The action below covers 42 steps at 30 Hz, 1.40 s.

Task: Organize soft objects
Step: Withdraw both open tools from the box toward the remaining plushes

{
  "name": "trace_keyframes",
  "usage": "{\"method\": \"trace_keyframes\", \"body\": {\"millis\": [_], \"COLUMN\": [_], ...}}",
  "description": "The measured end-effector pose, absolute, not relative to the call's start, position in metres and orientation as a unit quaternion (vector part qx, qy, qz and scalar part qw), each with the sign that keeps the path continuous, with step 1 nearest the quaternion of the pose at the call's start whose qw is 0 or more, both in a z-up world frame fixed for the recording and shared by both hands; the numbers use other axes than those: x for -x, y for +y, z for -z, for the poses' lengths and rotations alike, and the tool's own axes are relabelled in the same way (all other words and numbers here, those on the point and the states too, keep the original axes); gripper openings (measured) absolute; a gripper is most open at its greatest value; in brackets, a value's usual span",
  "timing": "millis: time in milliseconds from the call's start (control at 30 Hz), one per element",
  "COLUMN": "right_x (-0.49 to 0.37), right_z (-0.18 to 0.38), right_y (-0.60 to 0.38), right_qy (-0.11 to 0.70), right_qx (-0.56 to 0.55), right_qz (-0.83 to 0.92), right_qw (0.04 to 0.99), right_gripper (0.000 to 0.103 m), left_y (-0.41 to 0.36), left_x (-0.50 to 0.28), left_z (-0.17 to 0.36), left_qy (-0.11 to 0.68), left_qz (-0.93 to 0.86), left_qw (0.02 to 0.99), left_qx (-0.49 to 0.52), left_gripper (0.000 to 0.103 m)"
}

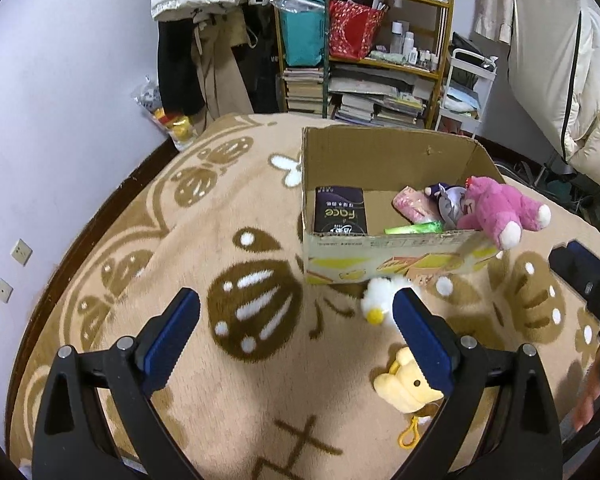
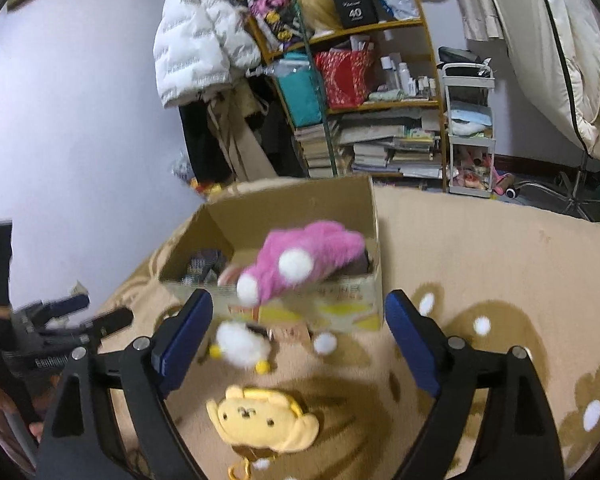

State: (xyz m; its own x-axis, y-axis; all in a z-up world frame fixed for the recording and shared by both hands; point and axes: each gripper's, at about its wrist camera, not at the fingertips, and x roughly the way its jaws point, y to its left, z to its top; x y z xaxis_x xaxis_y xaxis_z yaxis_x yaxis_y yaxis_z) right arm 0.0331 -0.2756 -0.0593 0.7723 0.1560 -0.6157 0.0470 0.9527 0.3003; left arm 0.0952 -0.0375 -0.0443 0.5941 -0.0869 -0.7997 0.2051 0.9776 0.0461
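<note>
Left hand-held gripper is spread wide over the blanket, nothing in it. Just right of that, a white duck lies against the box front, with a yellow plush nearer in. The box already has a dark pack and other soft bits, and the pink bear hangs over its right rim. Right hand-held gripper is also wide open and empty, above the yellow plush.

pink plush bear draped over cardboard box front rim
</note>
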Motion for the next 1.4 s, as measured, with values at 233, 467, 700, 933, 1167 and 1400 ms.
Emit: {"method": "trace_keyframes", "body": {"millis": [233, 467, 700, 933, 1167, 1400], "right_x": [-0.034, -0.04, -0.048, -0.055, -0.06, -0.063], "right_z": [0.077, 0.096, 0.119, 0.137, 0.153, 0.164], "right_y": [-0.262, -0.253, -0.242, -0.237, -0.232, -0.225], "right_qy": [0.379, 0.412, 0.449, 0.48, 0.509, 0.528], "right_qx": [-0.125, -0.107, -0.089, -0.083, -0.082, -0.08], "right_qz": [-0.041, -0.05, -0.058, -0.065, -0.077, -0.089], "right_qw": [0.916, 0.903, 0.887, 0.871, 0.853, 0.841], "right_gripper": [0.092, 0.092, 0.092, 0.092, 0.092, 0.092], "left_y": [-0.035, -0.039, -0.049, -0.056, -0.065, -0.079], "left_x": [-0.101, -0.11, -0.119, -0.133, -0.14, -0.148], "left_z": [0.054, 0.067, 0.083, 0.1, 0.111, 0.121], "left_qy": [0.474, 0.494, 0.511, 0.532, 0.541, 0.549], "left_qz": [0.101, 0.113, 0.125, 0.15, 0.174, 0.206], "left_qw": [0.874, 0.861, 0.848, 0.832, 0.822, 0.81], "left_qx": [-0.044, -0.047, -0.056, -0.043, -0.036, -0.023], "left_gripper": [0.096, 0.096, 0.096, 0.096, 0.096, 0.096]}}
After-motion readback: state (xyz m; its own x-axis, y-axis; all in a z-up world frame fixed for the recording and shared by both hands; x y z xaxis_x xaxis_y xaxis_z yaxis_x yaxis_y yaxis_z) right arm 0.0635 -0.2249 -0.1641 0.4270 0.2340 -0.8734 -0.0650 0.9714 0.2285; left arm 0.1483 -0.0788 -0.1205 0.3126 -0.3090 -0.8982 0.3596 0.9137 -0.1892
